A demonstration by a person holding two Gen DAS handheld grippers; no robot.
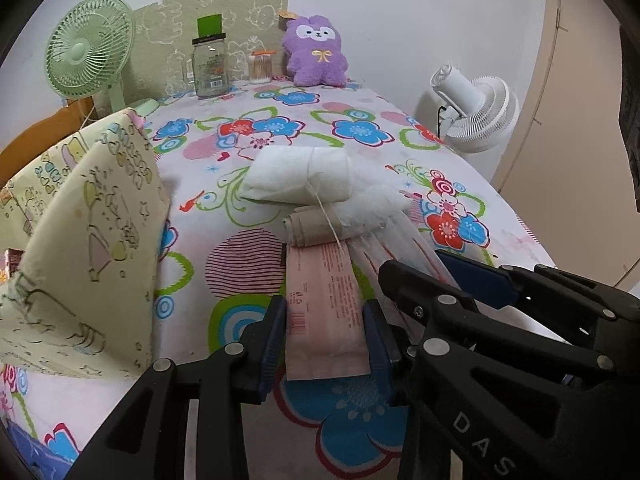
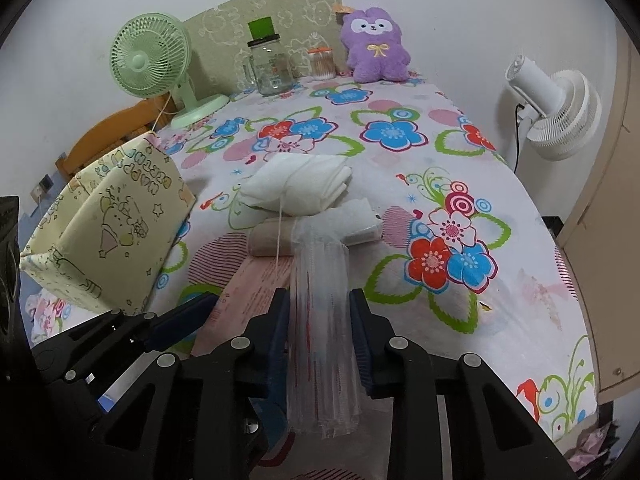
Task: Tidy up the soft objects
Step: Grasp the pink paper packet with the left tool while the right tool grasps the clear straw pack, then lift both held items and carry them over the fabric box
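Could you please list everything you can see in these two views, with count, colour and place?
Pink packet: one, pink, near edge of the table, between the left gripper's fingers.
Clear packet: one, clear with red lines, beside the pink one, between the right gripper's fingers.
White pouch: one, white with a string, mid-table.
Beige roll: one, beige, just in front of the pouch.
Fabric box: one, pale yellow with cartoons, left side.
Plush toy: one, purple, far end.
Jar: one, clear glass, far end.
Cotton swab tub: one, clear, beside the jar.
Green fan: one, far left.
White fan: one, right of the table.
Tablecloth: one, floral.
Left gripper: black, blue pads.
Right gripper: same.
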